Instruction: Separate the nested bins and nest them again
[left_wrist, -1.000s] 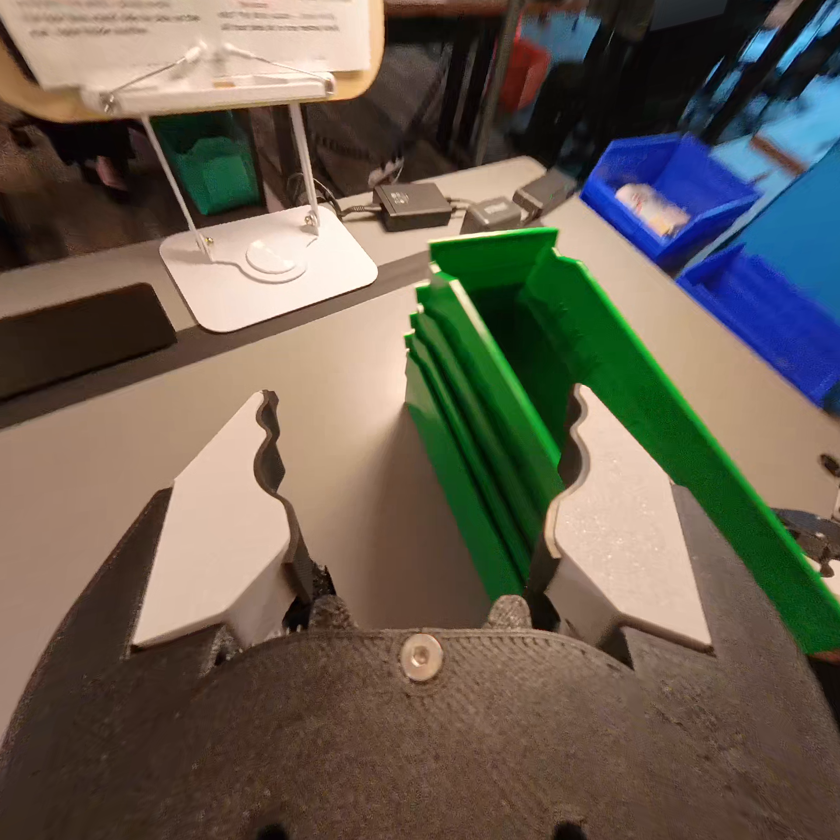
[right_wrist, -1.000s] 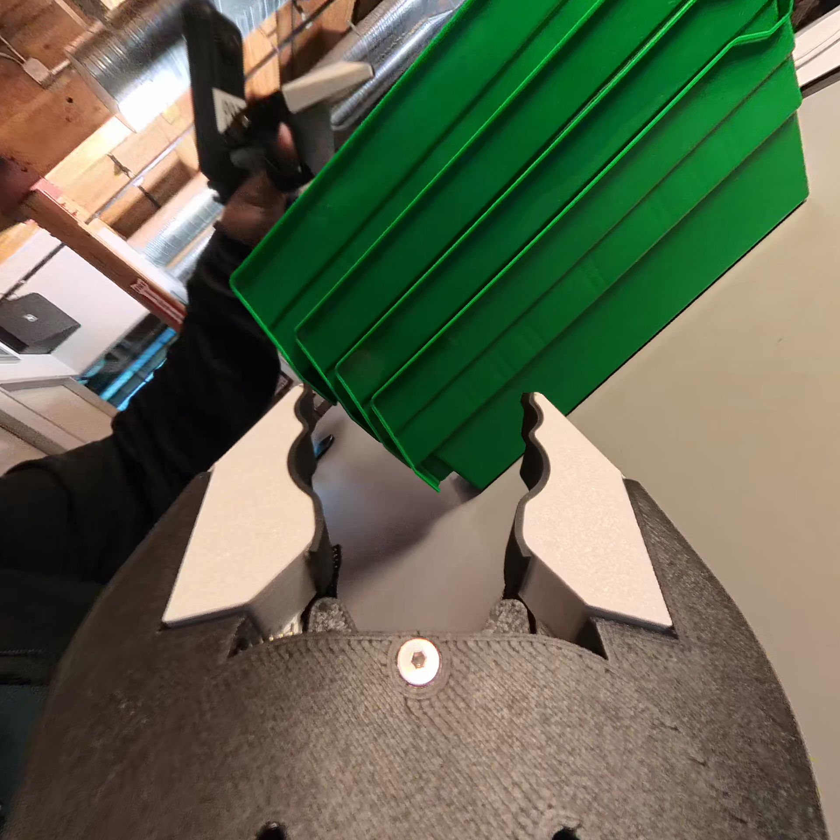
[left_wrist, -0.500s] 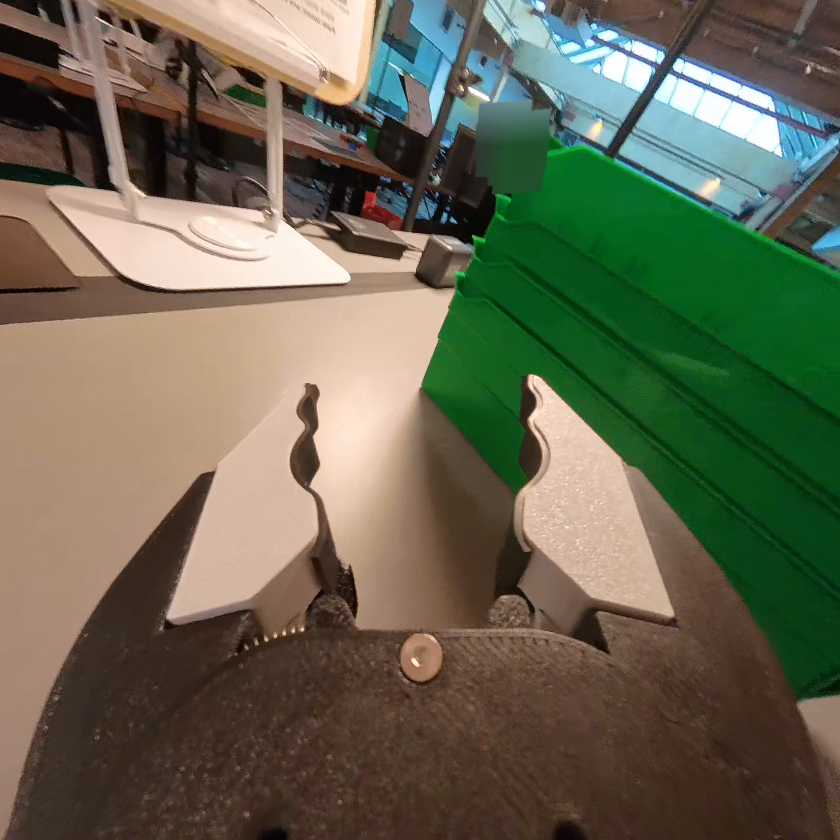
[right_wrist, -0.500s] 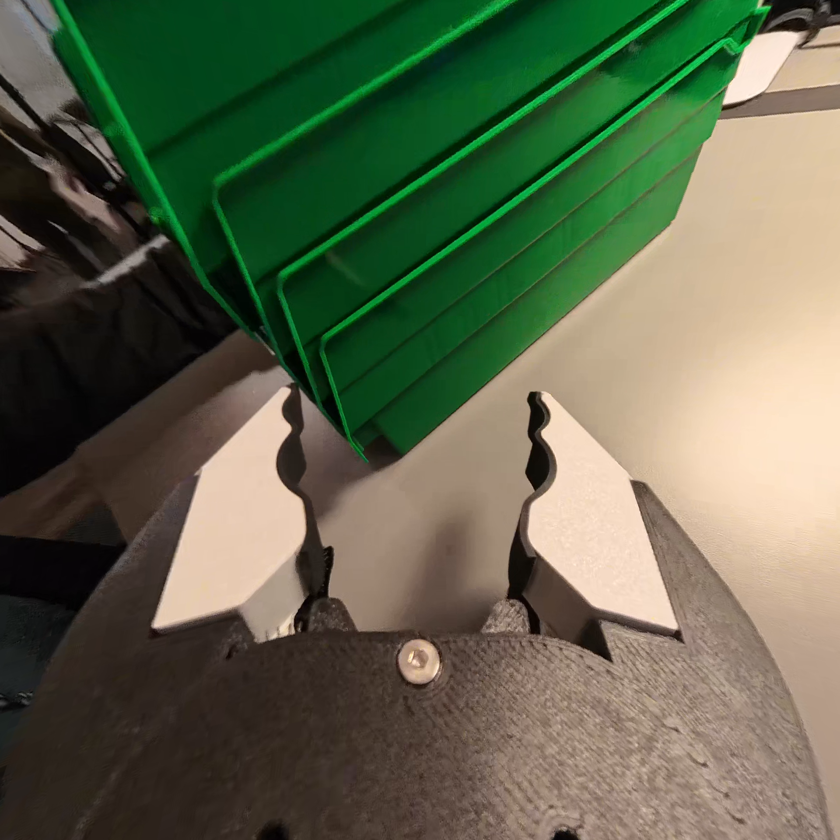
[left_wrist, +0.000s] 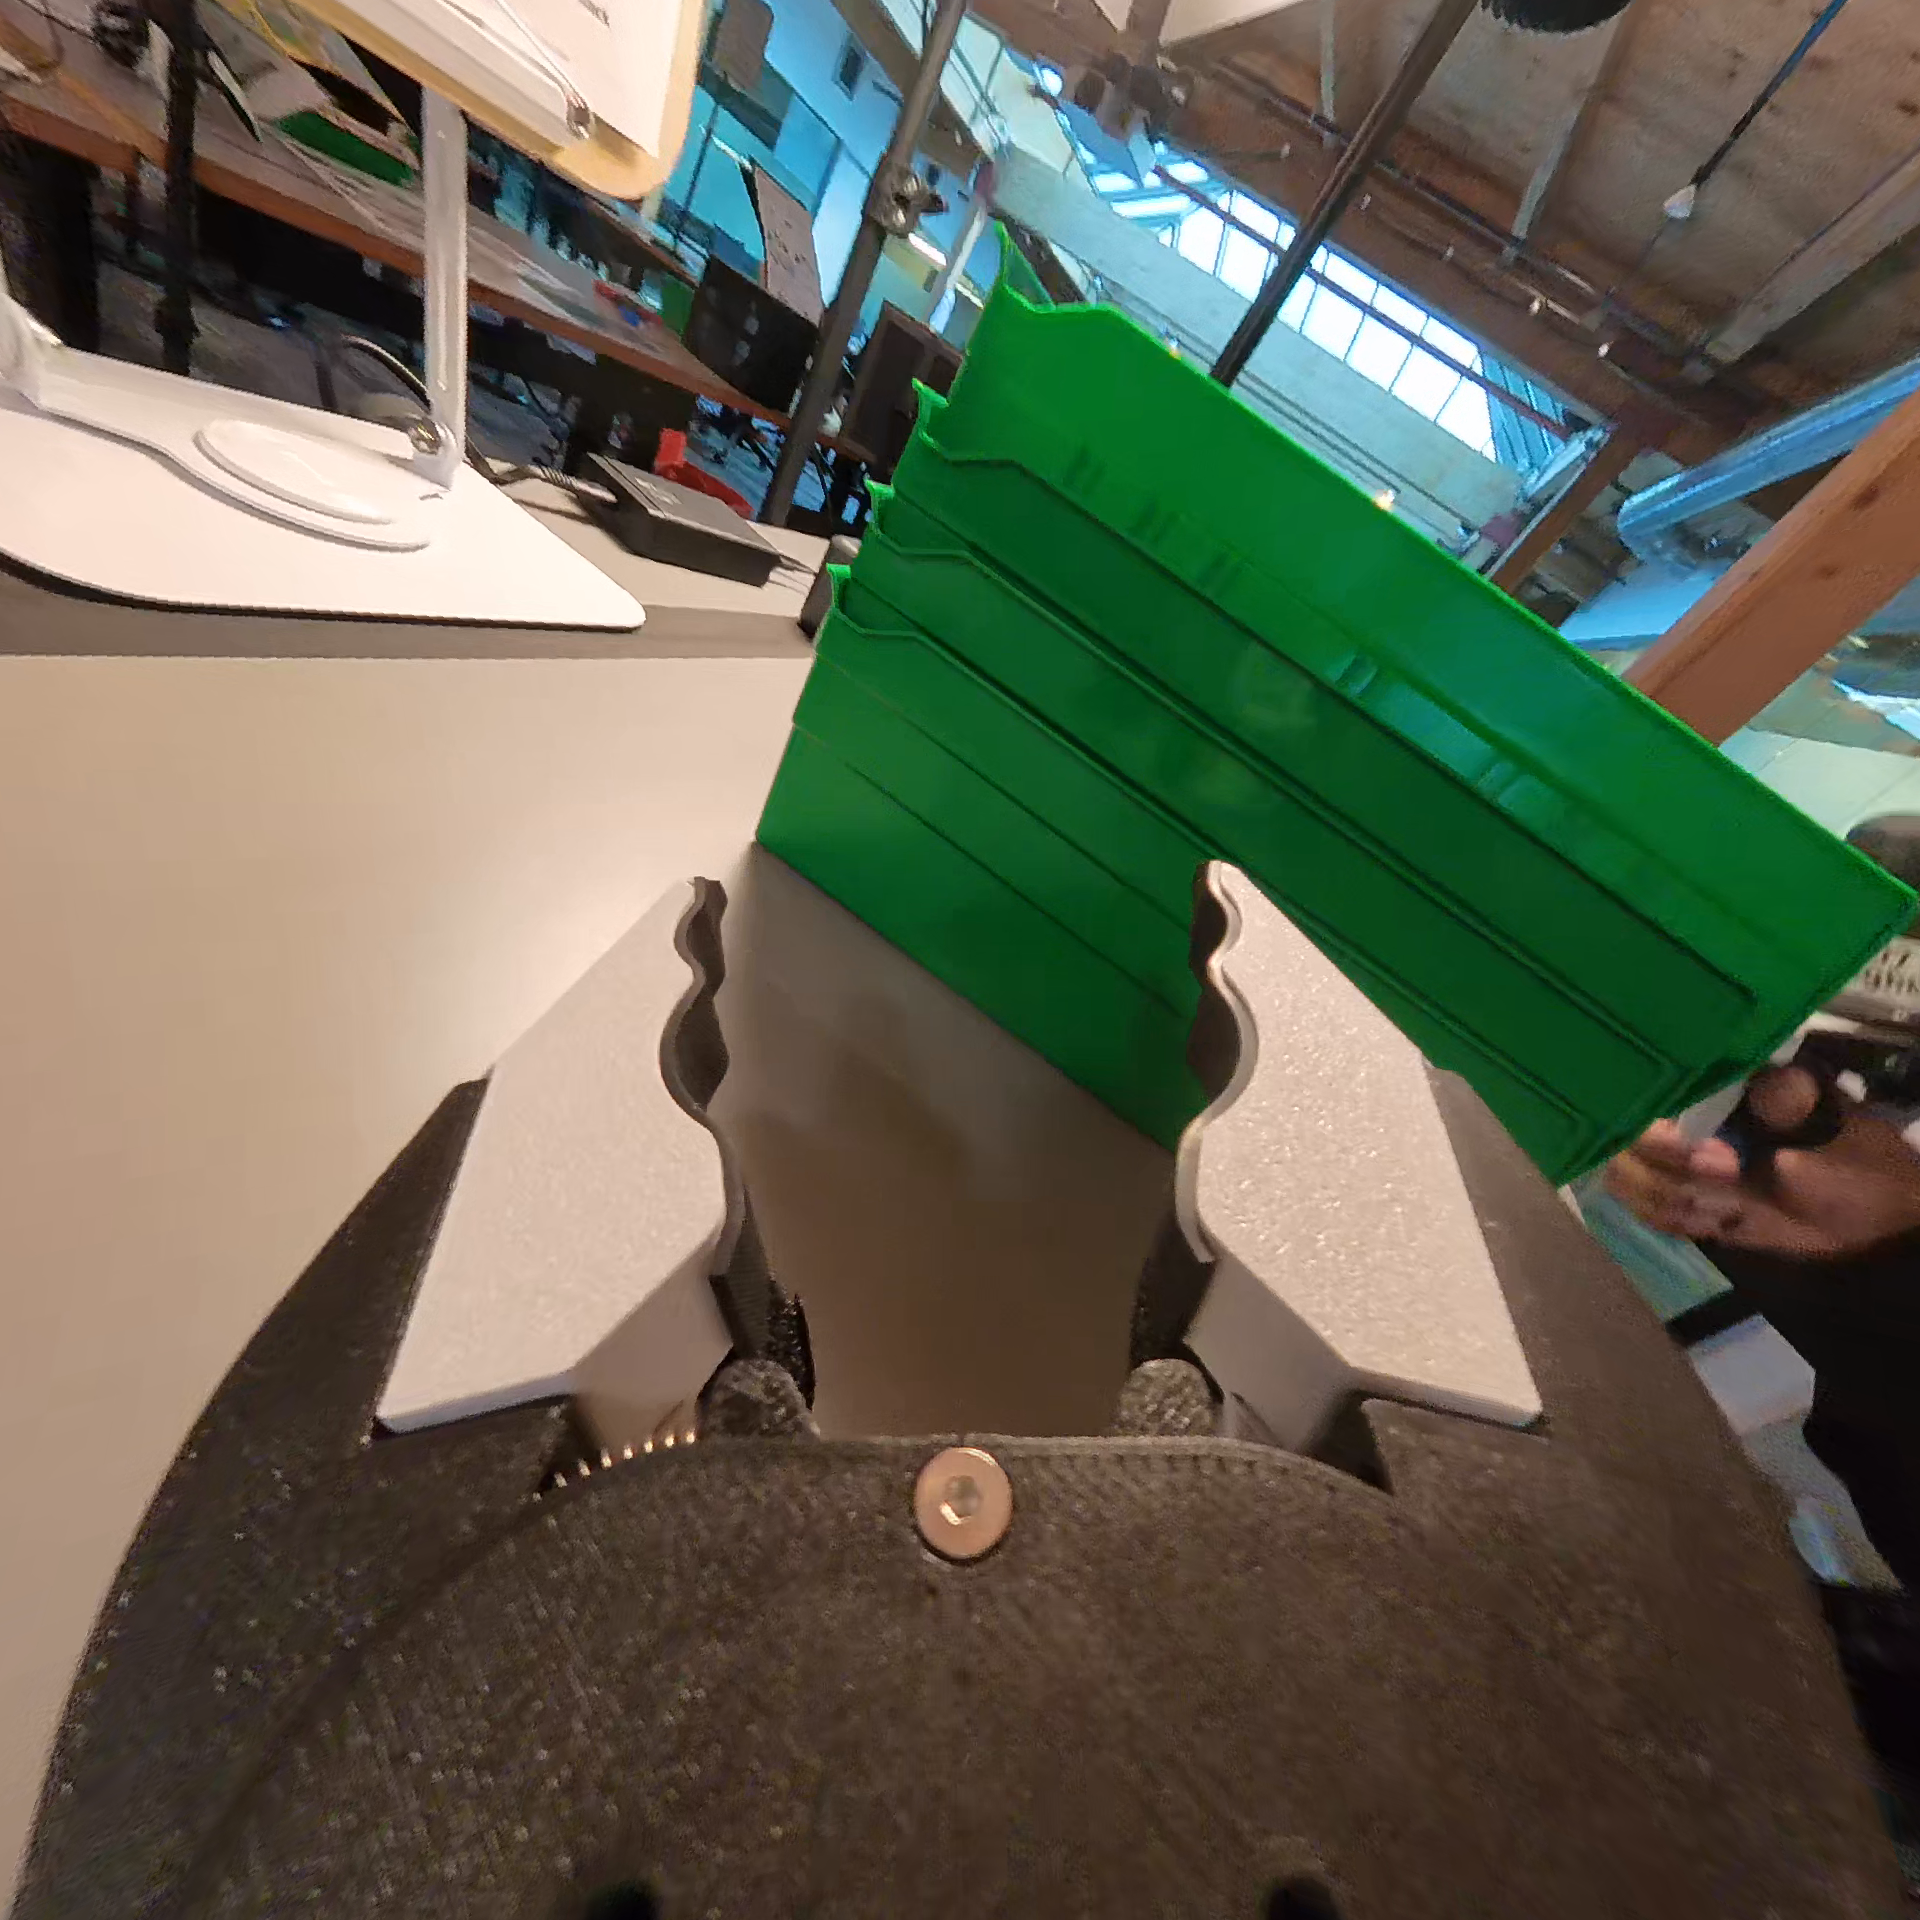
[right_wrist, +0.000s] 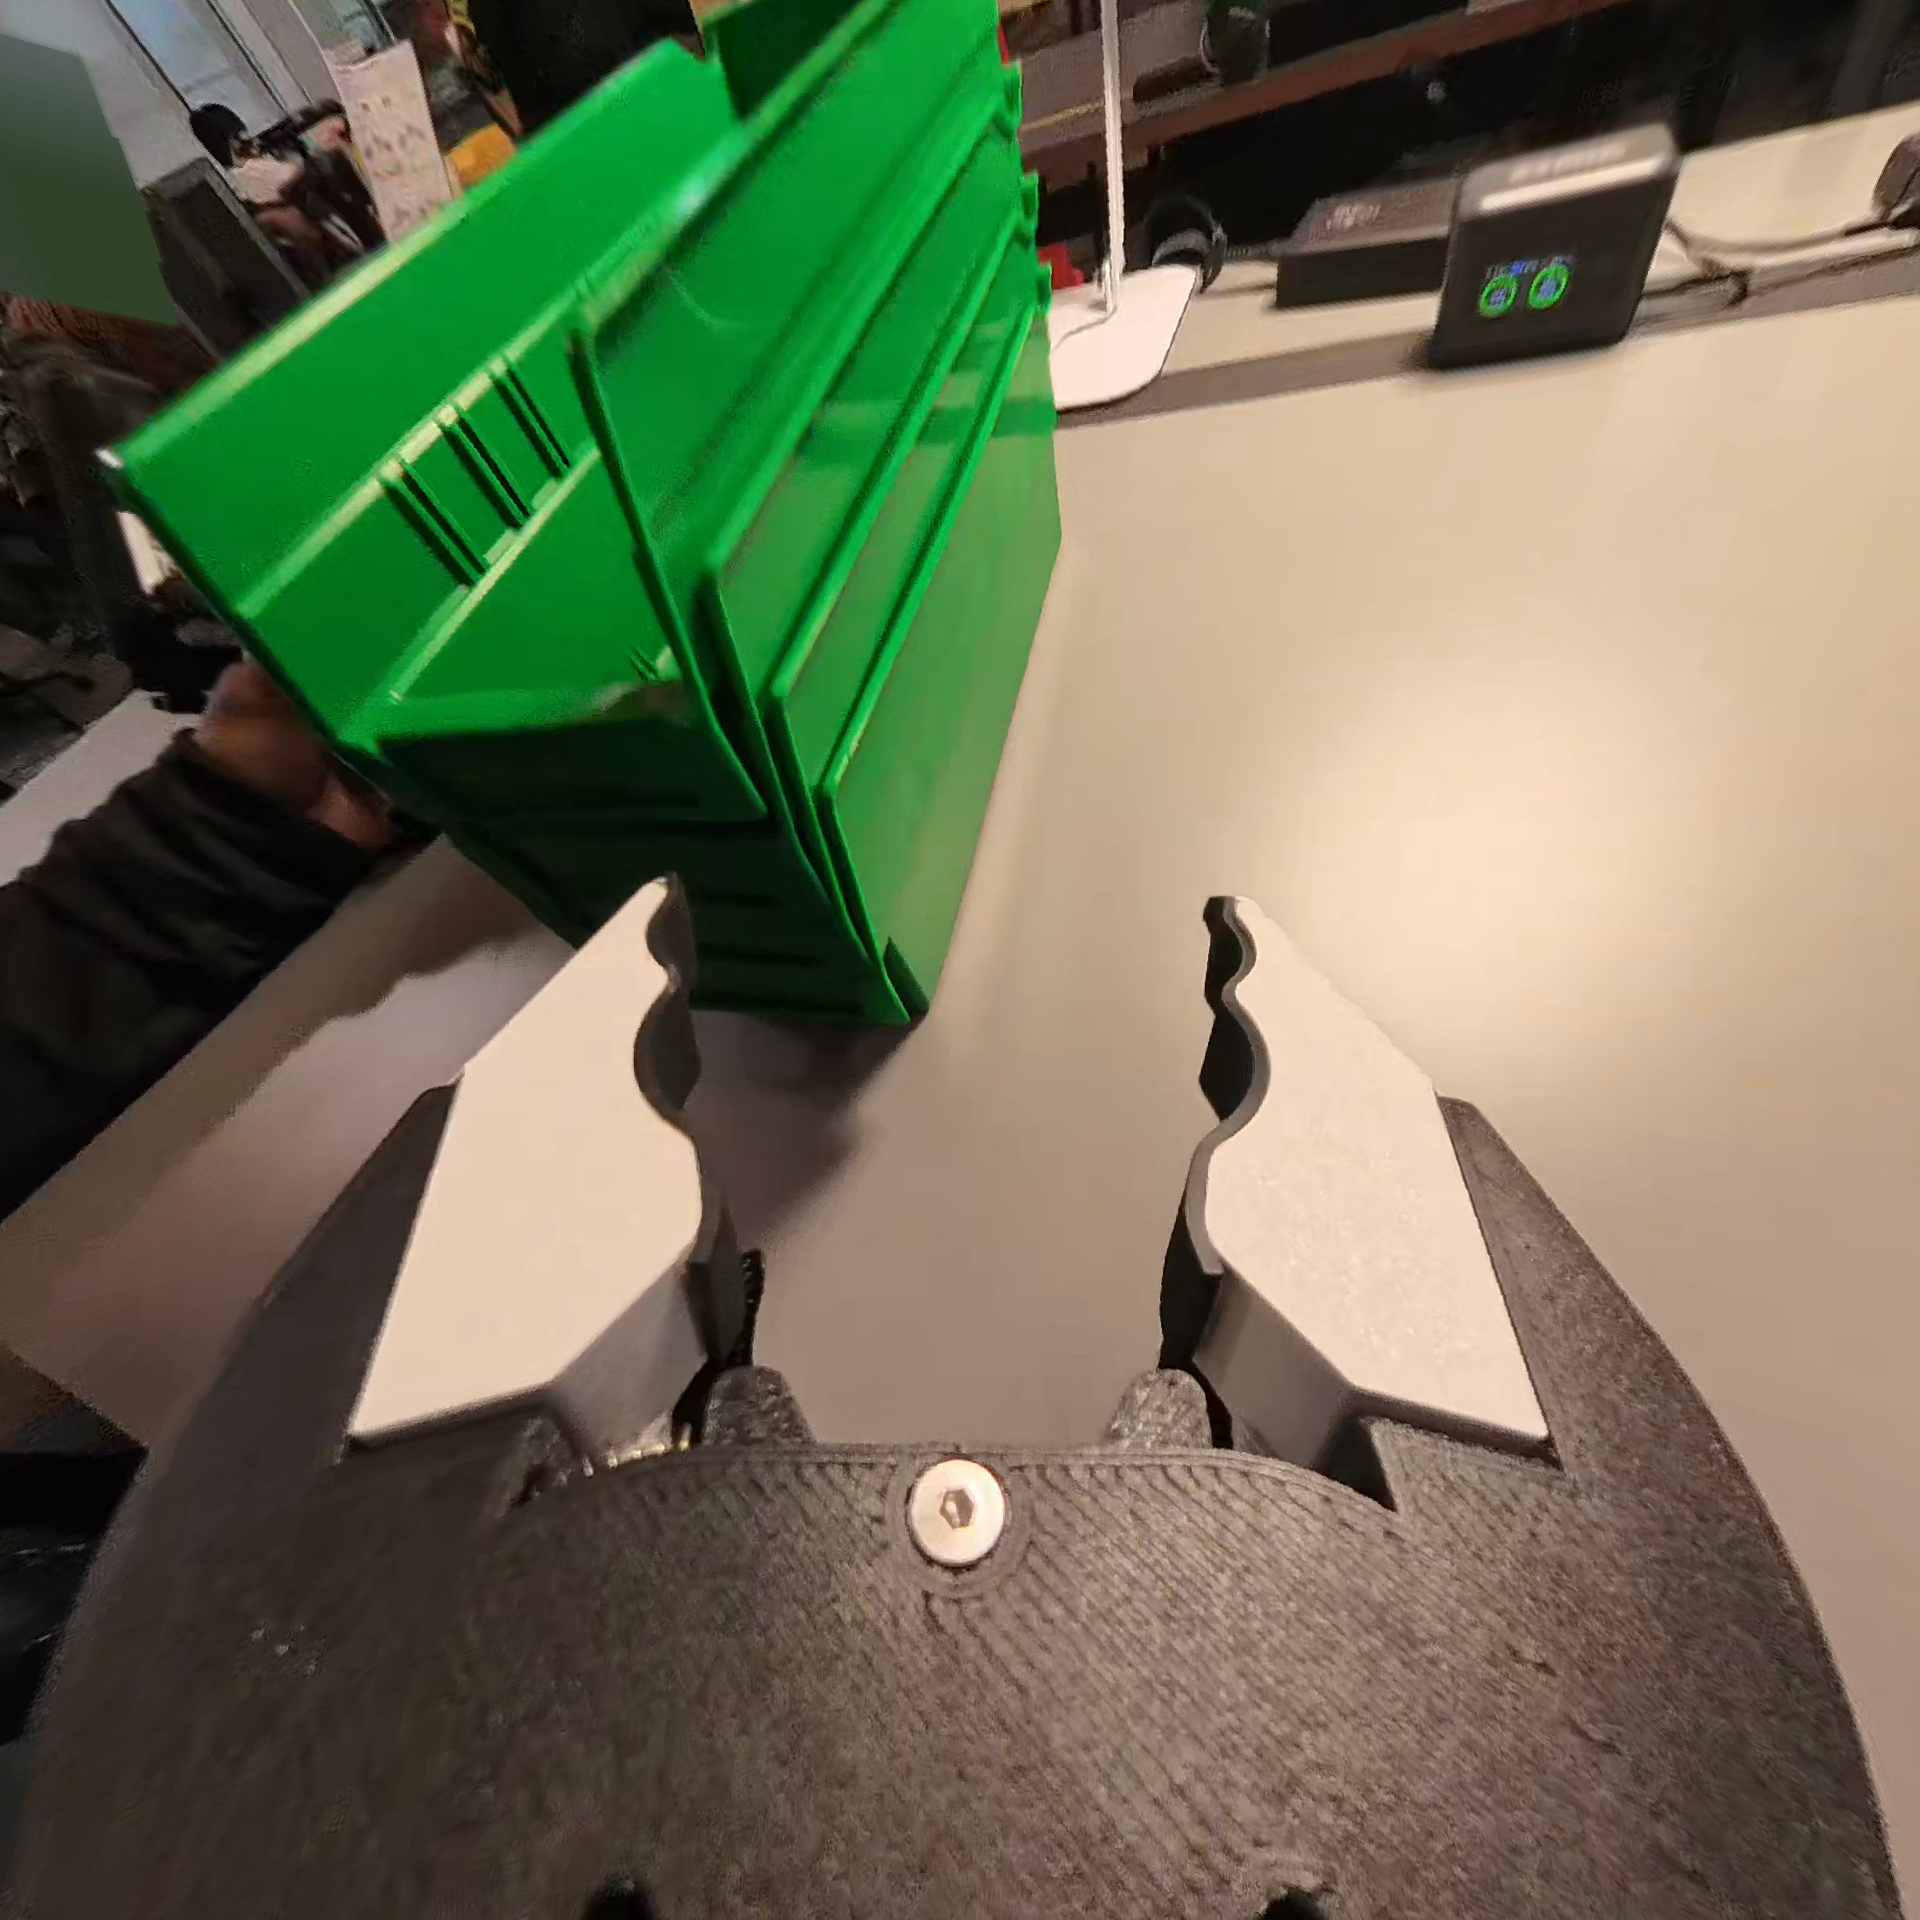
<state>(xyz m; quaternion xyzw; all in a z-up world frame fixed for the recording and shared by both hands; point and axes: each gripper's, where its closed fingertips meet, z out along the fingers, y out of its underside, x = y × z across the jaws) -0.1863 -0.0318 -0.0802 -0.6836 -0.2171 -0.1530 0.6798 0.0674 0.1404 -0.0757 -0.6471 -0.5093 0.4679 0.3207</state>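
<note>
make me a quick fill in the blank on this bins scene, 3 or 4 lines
1. The nested bins are all coloured ____.
2. The stack of bins stands on a pale ____.
3. The left gripper and the right gripper both have their jaws ____, with nothing held between them.
4. In the right wrist view the bins lie toward the ____ side of the picture.

Missing words: green; table; open; left
</note>
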